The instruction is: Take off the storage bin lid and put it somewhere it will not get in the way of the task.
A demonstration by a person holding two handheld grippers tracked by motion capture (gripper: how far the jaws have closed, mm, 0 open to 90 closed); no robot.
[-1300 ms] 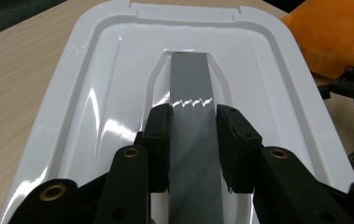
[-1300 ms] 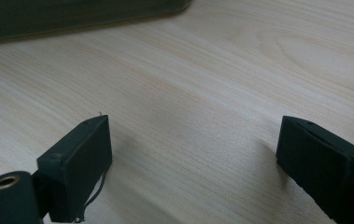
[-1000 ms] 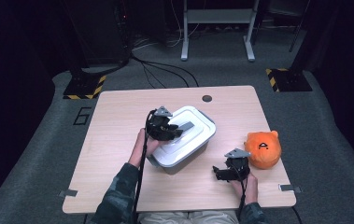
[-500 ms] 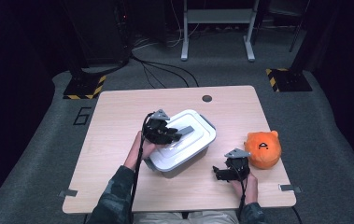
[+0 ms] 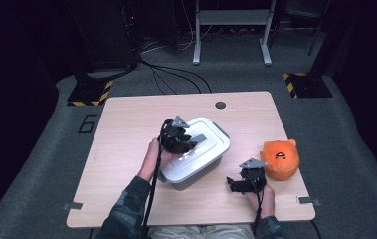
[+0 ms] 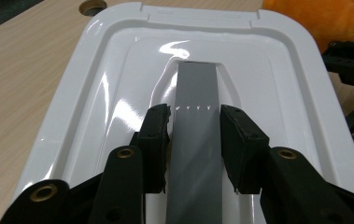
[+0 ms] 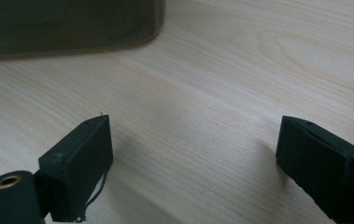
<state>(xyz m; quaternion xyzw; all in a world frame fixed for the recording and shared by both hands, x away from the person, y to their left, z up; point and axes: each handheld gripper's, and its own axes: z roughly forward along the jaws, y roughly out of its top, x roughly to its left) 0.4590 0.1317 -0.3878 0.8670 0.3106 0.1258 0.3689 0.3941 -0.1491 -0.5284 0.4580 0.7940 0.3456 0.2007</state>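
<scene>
A white lidded storage box (image 5: 199, 168) sits mid-table, its lid (image 6: 118, 93) carrying a grey strap handle (image 6: 197, 84). My left gripper (image 6: 195, 116) reaches over the lid and is shut on that handle, a pad against each edge; its jaws have just eased a touch wider with the handle still between them. From above, the left gripper (image 5: 186, 142) is on the lid's near-left part. My right gripper (image 5: 235, 185) hovers low over bare wood to the box's right, open with nothing between its jaws (image 7: 193, 149). An orange plush (image 5: 279, 159) lies just right of it.
The wooden table (image 5: 126, 149) has a round cable hole (image 5: 220, 105) near its far edge. Bare wood lies left of the box. The box's dark side (image 7: 67, 23) stands close ahead of the right gripper. Cables and a metal stand (image 5: 231, 30) are on the floor behind.
The box and the left gripper on its handle have shifted slightly toward the near left. The right gripper and the plush have stayed put.
</scene>
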